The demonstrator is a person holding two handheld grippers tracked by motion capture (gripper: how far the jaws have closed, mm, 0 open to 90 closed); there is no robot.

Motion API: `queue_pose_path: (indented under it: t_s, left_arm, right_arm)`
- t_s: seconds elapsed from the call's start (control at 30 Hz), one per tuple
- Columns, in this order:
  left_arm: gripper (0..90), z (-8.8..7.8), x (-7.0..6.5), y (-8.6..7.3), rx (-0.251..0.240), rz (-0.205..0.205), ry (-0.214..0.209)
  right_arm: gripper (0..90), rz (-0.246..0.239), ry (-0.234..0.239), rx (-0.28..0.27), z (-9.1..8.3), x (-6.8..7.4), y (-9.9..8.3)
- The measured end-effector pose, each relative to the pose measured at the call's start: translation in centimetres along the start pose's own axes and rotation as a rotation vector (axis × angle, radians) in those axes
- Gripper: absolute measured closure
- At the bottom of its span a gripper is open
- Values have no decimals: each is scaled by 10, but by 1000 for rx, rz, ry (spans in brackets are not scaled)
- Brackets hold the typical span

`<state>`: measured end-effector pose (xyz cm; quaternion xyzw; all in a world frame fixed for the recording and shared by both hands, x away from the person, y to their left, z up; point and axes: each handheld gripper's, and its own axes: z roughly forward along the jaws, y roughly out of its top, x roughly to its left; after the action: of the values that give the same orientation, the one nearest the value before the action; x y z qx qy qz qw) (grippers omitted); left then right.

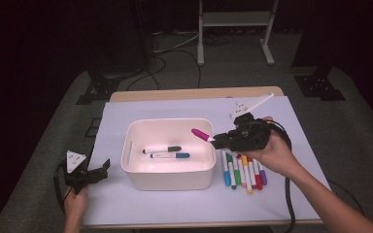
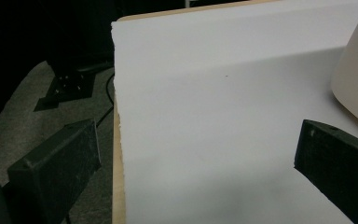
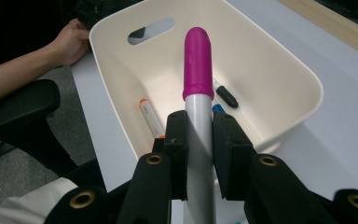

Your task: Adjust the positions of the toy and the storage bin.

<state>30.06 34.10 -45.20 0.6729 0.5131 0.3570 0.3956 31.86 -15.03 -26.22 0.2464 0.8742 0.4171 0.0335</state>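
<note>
My right gripper (image 1: 222, 139) hovers by the right rim of a white bin (image 1: 167, 180), shut on a white marker with a magenta cap (image 1: 200, 134) that points over the bin. In the right gripper view the jaws (image 3: 199, 127) pinch the marker's barrel and the magenta cap (image 3: 198, 60) sticks out above the bin's inside (image 3: 284, 74). A black-capped marker (image 1: 162, 150) and a blue-capped marker (image 1: 170, 156) lie on the bin floor; an orange-tipped marker (image 3: 150, 116) lies there too. My left gripper (image 1: 93, 174) rests at the table's left edge, open and holding nothing (image 2: 196, 154).
Several coloured markers (image 1: 243, 172) lie in a row on the white paper (image 1: 126, 204) to the right of the bin. The paper's left edge (image 2: 116, 116) meets the table edge, with floor beyond. The bin's wall (image 2: 356, 79) stands right of the left gripper.
</note>
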Motion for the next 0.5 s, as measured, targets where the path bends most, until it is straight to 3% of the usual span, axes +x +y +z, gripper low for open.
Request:
queue_pose_path:
  t_s: [0.5]
  left_arm:
    - [0,0,0,0,2,1,-2]
  right_arm:
    - [758,-77,77,31,29,19,35]
